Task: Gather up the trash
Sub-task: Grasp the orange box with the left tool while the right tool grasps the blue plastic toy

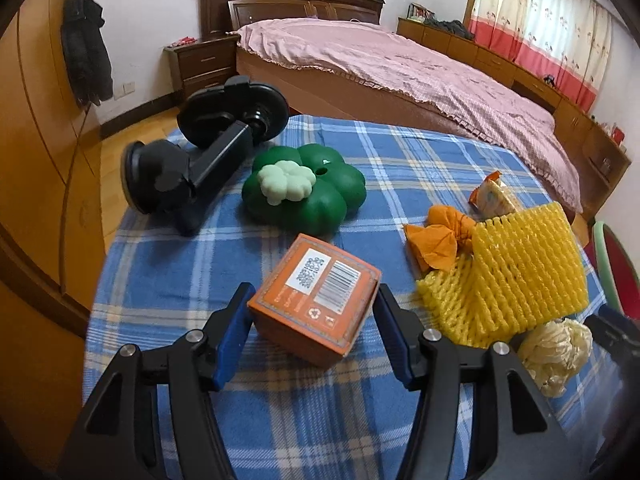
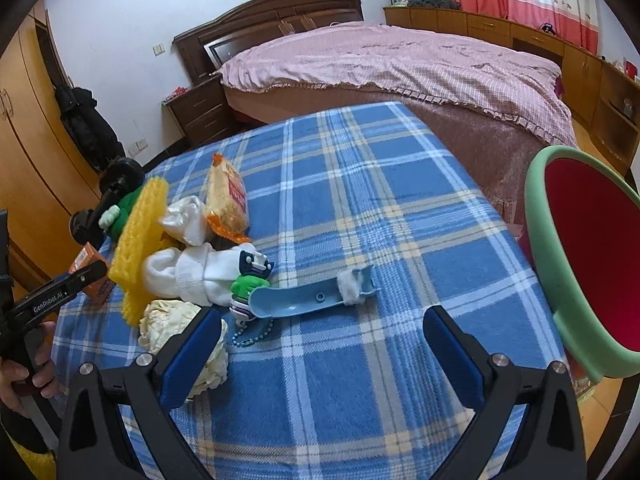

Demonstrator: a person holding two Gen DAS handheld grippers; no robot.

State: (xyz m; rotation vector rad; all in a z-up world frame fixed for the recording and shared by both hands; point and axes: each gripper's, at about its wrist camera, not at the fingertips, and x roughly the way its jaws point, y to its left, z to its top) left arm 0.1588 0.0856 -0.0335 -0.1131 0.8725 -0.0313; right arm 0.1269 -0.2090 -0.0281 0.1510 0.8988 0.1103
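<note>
We had our left claw (image 1: 314, 338) set down around the orange box (image 1: 316, 300) on the bench (image 1: 280, 420), its blue pads standing apart on either side of the box with a sliver of cloth showing at each, so nothing was clamped yet; we judged the box the first piece of trash to take, since it sat nearest and alone. Just to its right lay the yellow foam net (image 1: 516, 276), an orange wrapper (image 1: 440, 240) behind it and a crumpled cream bag (image 1: 556, 356) in front, with a snack packet (image 1: 492, 196) further back. Our right claw (image 2: 324, 356) hung wide apart over bare checked cloth, holding nothing, its left pad just beside the crumpled bag, probably lined up for that. The red bin (image 2: 560, 276) with its green rim stood off the bench's right edge, handy for dropping. The green flower toy (image 1: 308, 188) and black phone mount (image 1: 200, 152) we took for keepers
</note>
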